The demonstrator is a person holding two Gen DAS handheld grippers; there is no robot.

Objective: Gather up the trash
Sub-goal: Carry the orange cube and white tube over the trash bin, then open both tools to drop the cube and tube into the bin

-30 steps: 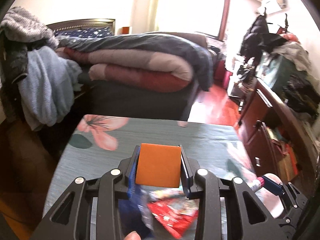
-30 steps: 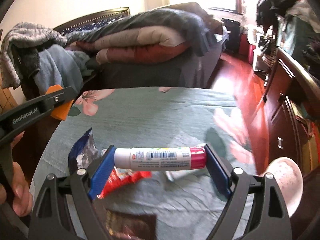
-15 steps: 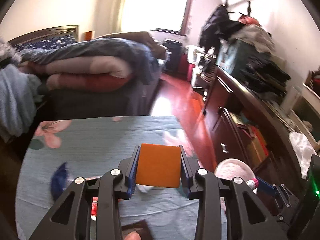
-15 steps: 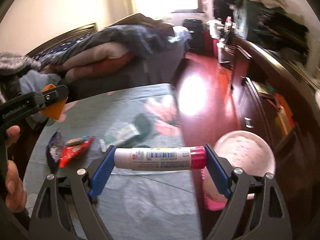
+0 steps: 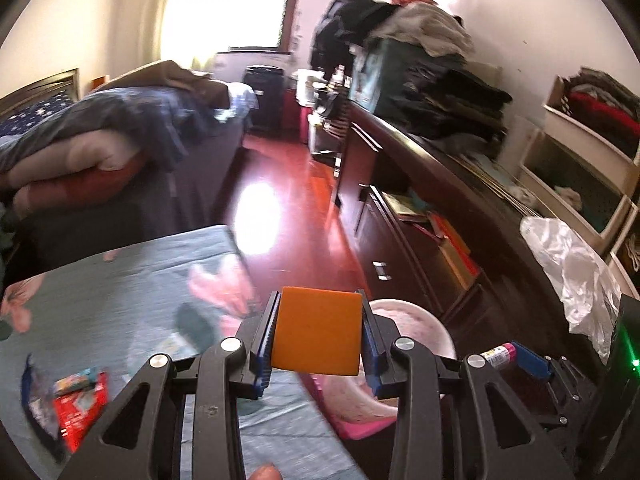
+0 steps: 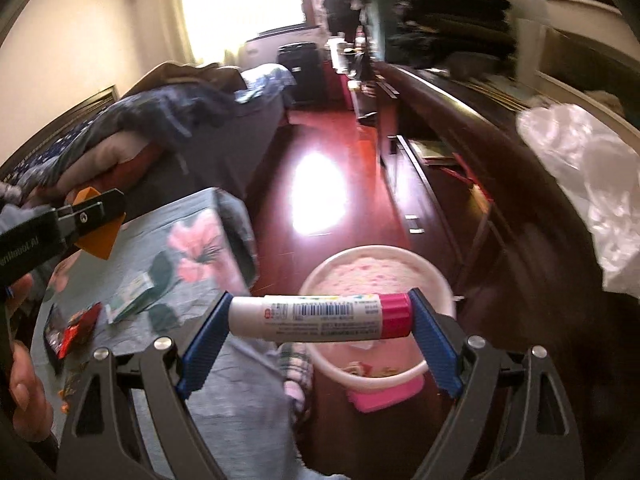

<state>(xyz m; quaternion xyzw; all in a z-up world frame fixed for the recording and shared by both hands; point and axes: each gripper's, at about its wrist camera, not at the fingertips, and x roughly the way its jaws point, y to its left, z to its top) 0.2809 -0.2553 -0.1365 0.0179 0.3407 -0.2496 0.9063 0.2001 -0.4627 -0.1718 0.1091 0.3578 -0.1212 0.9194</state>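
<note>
The orange block is sitting clamped between the blue pads of the left hand-held gripper, which is grasping it by its two side faces above the near edge of the bench. The white tube with a pink cap is lying crosswise in the right hand-held gripper, whose wide-set jaws are pressing on its two ends; it is hanging over the rim of the pale pink bin. That bin is standing on the red floor just beside the bench, with a bright pink piece showing at its foot.

On the bench's teal flowered cloth, a red snack wrapper is lying beside a dark blue wrapper, and a small green-and-white packet is resting near them; all three are well apart from the bin. A person's hand is gripping the left tool's handle at the picture's left edge. Across the floor a dark cabinet is carrying piled clothes and a crumpled clear plastic bag; a bed with heaped quilts is standing behind the bench.
</note>
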